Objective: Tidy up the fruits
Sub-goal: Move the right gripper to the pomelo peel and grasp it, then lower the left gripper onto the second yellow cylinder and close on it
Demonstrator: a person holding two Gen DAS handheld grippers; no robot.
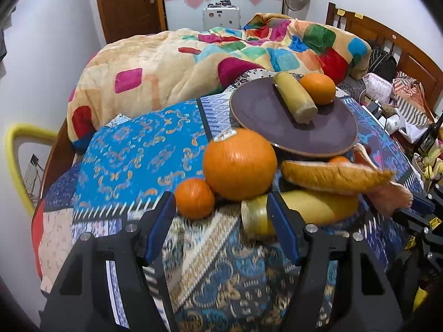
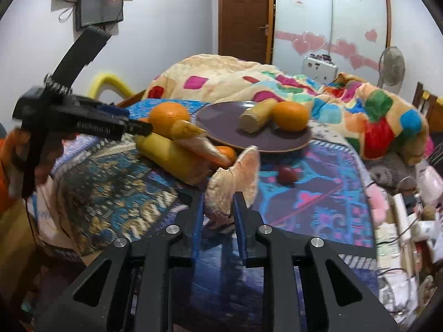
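Observation:
A dark purple plate (image 1: 260, 110) (image 2: 221, 121) lies on the patterned bedspread and holds a yellow banana piece (image 1: 295, 101) (image 2: 256, 116) and an orange (image 1: 317, 88) (image 2: 290, 115). In front of the plate lie a large orange (image 1: 239, 163) (image 2: 169, 114), a small orange (image 1: 193, 197), a yellow banana (image 1: 301, 210) (image 2: 171, 155) and a tan curved fruit (image 1: 335, 175) (image 2: 193, 138). My left gripper (image 1: 221, 213) is open, its right finger against the yellow banana's end. My right gripper (image 2: 218, 203) is shut on a pale peach-coloured fruit piece (image 2: 235, 177) (image 1: 387, 193).
A small dark red fruit (image 2: 288, 175) lies on the bedspread right of my right gripper. A colourful quilt (image 1: 193, 61) is heaped behind the plate. A wooden headboard (image 1: 387, 41) and clutter (image 2: 401, 221) border the right side. A yellow chair back (image 1: 16, 166) stands at the left.

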